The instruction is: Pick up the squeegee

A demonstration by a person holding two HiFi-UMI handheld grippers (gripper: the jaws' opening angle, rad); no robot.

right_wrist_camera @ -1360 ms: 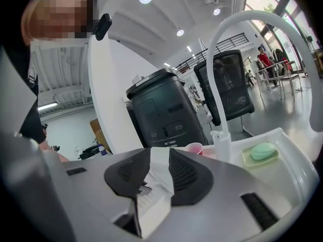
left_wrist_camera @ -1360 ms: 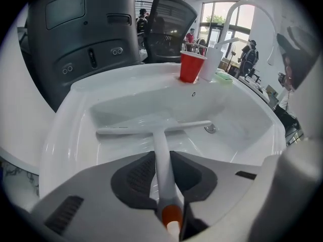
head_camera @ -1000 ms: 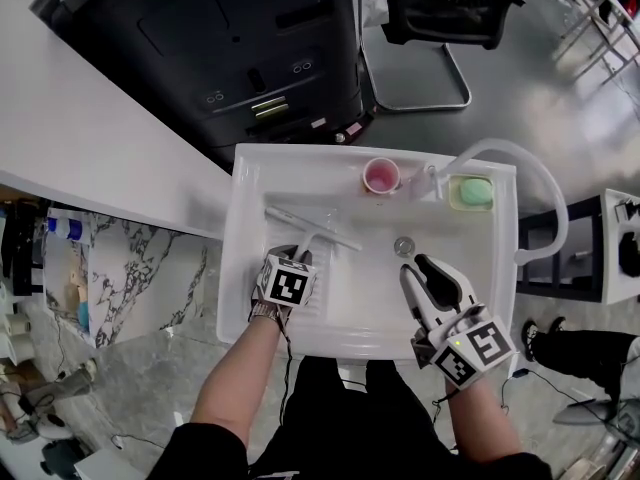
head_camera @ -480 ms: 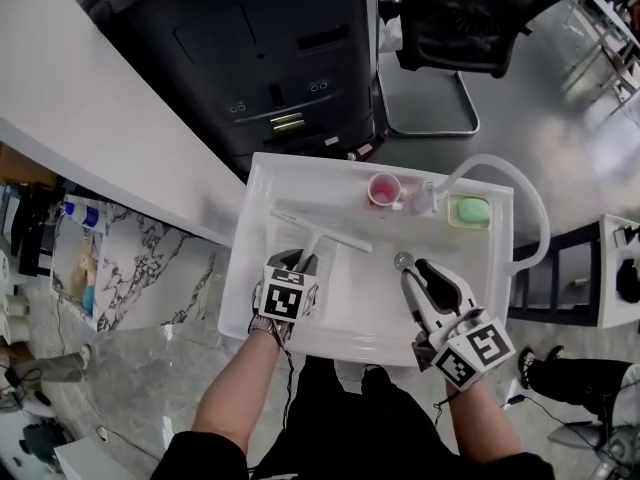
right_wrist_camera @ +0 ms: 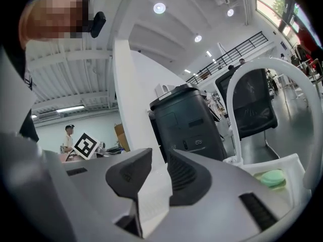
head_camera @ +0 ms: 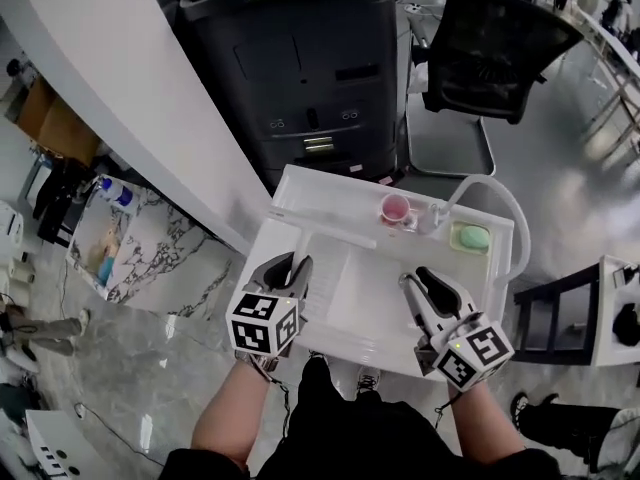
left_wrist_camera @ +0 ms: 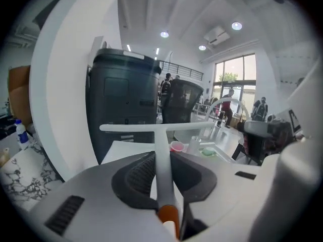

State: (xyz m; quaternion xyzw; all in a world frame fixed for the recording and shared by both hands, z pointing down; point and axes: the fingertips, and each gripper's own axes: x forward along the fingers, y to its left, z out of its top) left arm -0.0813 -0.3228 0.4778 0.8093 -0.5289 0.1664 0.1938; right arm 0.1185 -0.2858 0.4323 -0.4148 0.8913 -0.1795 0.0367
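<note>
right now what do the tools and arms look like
The left tool and right tool (its empty jaws closing) have pale grey shells, black ribbed pads and a white cube of black square markers. Forearms are bare below a black top.

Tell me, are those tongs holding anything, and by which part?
The left tongs grip the squeegee by its handle, near the orange end. The right tongs are closing with nothing between them.
</note>
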